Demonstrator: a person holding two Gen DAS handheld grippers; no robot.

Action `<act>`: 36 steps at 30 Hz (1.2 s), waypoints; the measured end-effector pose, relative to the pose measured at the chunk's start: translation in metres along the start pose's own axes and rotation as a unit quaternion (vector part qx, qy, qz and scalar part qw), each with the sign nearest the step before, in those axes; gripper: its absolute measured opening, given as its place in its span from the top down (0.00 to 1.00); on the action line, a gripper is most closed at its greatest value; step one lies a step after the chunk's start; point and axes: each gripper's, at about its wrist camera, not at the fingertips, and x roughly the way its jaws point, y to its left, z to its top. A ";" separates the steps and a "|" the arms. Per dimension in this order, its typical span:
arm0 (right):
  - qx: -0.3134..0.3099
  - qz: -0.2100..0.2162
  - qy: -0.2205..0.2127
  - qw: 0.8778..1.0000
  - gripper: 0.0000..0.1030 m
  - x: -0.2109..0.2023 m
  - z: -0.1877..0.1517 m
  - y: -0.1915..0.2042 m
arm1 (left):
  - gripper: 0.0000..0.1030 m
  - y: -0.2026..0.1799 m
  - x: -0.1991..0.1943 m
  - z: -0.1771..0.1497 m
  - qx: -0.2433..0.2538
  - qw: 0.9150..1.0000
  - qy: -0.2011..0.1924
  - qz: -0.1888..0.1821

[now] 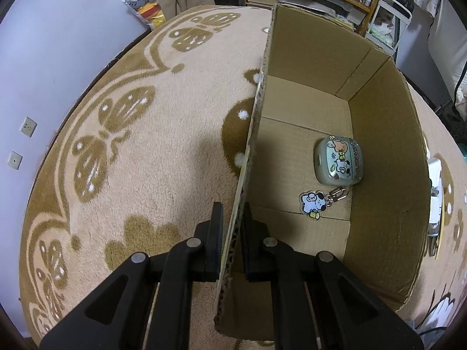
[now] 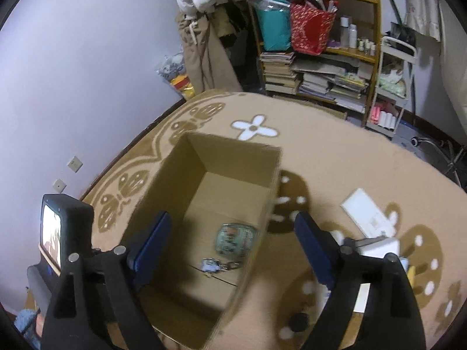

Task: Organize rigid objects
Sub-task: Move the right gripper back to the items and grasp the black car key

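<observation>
An open cardboard box (image 1: pixel 385 157) stands on a tan patterned rug (image 1: pixel 146 134). My left gripper (image 1: pixel 232 213) is shut on the box's left wall, one finger on each side. Inside the box lies a small greenish case with cartoon stickers (image 1: pixel 338 160) and a dog-shaped keychain charm (image 1: pixel 313 204). In the right wrist view the box (image 2: pixel 175 175) is below me, with the case (image 2: pixel 235 237) and charm (image 2: pixel 211 264) blurred inside. My right gripper (image 2: pixel 230 233) is open and empty above the box.
White boxes (image 2: pixel 366 213) and a small dark round object (image 2: pixel 299 320) lie on the rug to the right of the box. A bookshelf (image 2: pixel 318 67) and a white cart (image 2: pixel 391 87) stand at the far side. A wall (image 2: pixel 87 73) runs along the left.
</observation>
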 end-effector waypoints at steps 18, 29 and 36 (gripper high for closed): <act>0.032 -0.045 0.044 0.998 0.11 0.000 -0.062 -0.056 | 0.89 0.000 -0.001 0.000 0.002 1.000 -0.003 0.005; 0.033 -0.028 0.084 0.996 0.27 0.019 -0.103 -0.061 | 0.89 0.000 -0.001 0.000 0.002 1.000 -0.003 0.005; 0.063 -0.006 0.116 0.991 0.54 0.035 -0.116 -0.071 | 0.89 -0.001 -0.001 0.000 0.002 1.000 -0.003 0.004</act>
